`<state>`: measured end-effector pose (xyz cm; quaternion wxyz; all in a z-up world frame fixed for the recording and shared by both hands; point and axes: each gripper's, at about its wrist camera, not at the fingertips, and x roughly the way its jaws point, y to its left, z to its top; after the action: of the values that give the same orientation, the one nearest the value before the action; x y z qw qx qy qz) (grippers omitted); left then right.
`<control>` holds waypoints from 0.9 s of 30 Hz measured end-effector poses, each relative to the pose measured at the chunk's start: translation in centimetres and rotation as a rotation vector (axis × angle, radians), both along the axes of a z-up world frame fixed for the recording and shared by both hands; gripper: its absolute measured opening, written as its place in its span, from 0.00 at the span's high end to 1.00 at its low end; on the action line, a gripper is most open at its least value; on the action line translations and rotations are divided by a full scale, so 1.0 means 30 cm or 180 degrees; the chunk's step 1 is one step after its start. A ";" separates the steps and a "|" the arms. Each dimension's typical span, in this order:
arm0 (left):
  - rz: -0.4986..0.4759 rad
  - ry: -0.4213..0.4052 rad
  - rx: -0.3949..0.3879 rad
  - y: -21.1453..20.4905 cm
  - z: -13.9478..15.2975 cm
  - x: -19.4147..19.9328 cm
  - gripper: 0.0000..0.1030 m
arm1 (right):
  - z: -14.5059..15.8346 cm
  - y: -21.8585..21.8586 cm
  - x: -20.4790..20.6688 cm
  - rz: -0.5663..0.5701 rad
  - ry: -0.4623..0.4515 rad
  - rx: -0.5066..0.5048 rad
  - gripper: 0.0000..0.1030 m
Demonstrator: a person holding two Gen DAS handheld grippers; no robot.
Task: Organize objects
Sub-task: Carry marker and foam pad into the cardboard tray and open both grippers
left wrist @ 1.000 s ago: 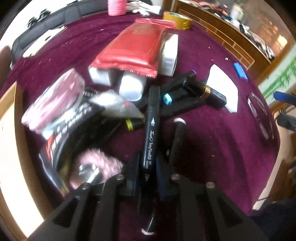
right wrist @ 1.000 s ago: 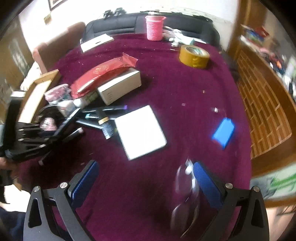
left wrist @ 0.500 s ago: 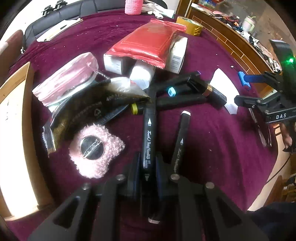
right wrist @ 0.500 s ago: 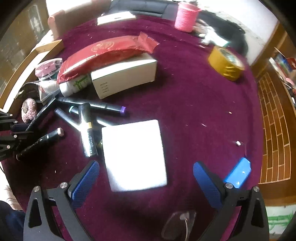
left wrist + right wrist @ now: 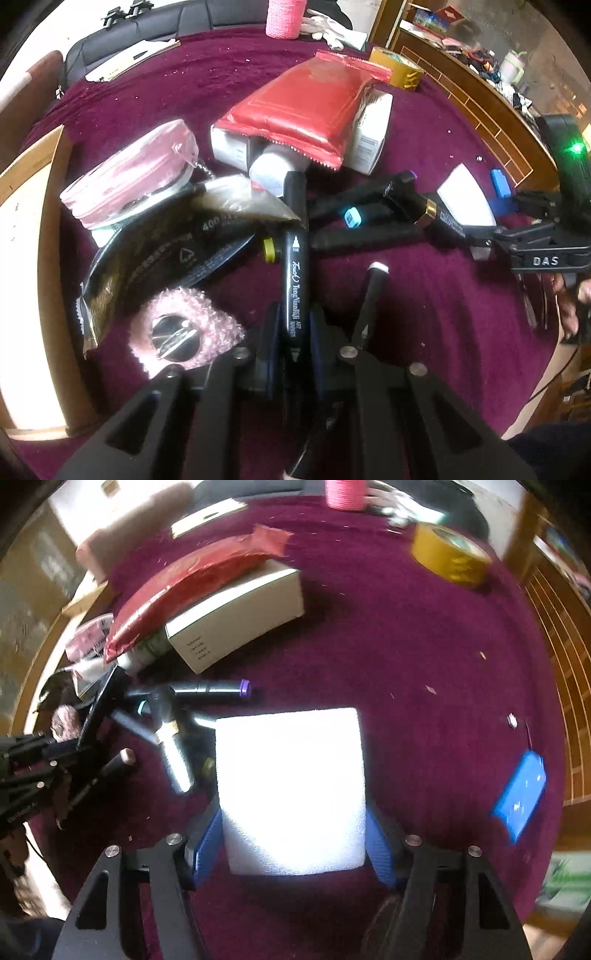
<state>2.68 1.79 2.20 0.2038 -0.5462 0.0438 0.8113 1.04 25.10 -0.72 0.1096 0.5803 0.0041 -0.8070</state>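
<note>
My left gripper (image 5: 294, 323) is shut on a black art marker (image 5: 294, 258) and holds it pointing away over the purple tablecloth. A second black marker (image 5: 370, 302) lies just to its right. Several more markers (image 5: 218, 691) lie crossed beyond. My right gripper (image 5: 293, 834) is closing on a white foam block (image 5: 291, 775) that lies flat on the cloth, and its blue pads (image 5: 208, 836) sit against the block's two sides. The left wrist view shows the same block (image 5: 465, 199) at the right.
A red pouch (image 5: 303, 110) lies on a white box (image 5: 373, 136). A black packet (image 5: 166, 251), a pink fuzzy clip (image 5: 184, 332) and a pink pouch (image 5: 129, 177) sit beside a wooden tray (image 5: 33, 258). Yellow tape (image 5: 447, 557) and a blue item (image 5: 521, 794) lie at right.
My right gripper has come down and left over the white foam block, and its jaws have narrowed around it. The left gripper has rolled slightly and still holds the marker.
</note>
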 end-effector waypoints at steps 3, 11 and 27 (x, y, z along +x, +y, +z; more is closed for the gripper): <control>-0.0004 -0.0001 0.0099 -0.009 0.016 0.017 0.87 | 0.023 0.016 0.056 -0.0129 0.0017 -0.0108 0.30; -0.0091 0.0039 0.0299 -0.032 0.080 0.048 0.86 | 0.124 0.022 0.139 -0.0362 0.0142 -0.0308 0.29; 0.0128 0.0403 0.0651 -0.332 0.301 0.082 0.86 | 0.281 -0.394 0.061 0.0018 0.0158 -0.0675 0.29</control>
<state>5.13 -8.16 11.24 0.2389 -0.4711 -0.0373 0.8483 2.87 13.28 7.70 0.1725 0.5453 -0.0771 -0.8167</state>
